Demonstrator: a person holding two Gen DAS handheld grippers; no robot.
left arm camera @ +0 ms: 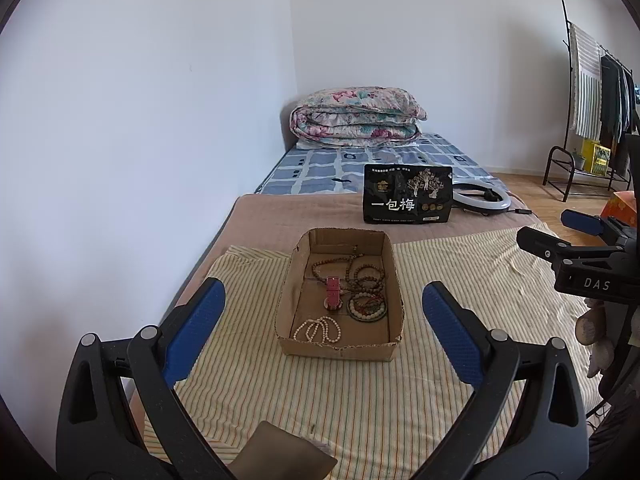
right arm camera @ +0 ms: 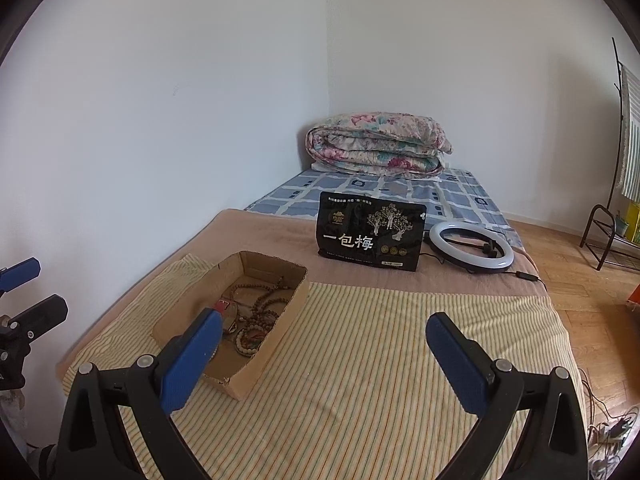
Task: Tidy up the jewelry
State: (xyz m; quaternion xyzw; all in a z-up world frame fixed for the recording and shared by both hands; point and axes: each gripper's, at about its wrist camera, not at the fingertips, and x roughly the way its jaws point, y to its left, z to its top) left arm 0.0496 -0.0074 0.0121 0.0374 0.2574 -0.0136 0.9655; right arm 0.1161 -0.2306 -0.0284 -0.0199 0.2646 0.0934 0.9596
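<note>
1. The bed (left arm camera: pixel 280 216) carries everything; a striped yellow cloth (left arm camera: pixel 360 392) covers its near end, with a tan blanket (right arm camera: pixel 272 236) beyond it and a blue checked sheet (left arm camera: pixel 320 168) farther back.
2. A folded floral quilt (left arm camera: pixel 356 118) sits at the far end of the bed, in the corner of the walls.
3. A clothes rack (left arm camera: pixel 600 96) with hanging garments stands on the wood floor, far to my right.
4. A black snack bag (left arm camera: pixel 407 195) printed with white Chinese characters stands upright on the tan blanket, and a ring light (right arm camera: pixel 472 246) lies flat just beside it on the right.
5. An open cardboard box (left arm camera: pixel 340 348) rests on the striped cloth, between the fingers of my left gripper (left arm camera: pixel 322 312) in its own view, and to the left of my right gripper (right arm camera: pixel 324 344).
6. Both grippers hover over the cloth with fingers spread wide, pinching nothing.
7. The jewelry lies inside the box: brown bead strands (left arm camera: pixel 356 270) tangled toward the back, a pink watch (left arm camera: pixel 333 294) in the middle, stacked bead bracelets (left arm camera: pixel 368 307) to its right, and a white pearl strand (left arm camera: pixel 318 329) at the near wall.
</note>
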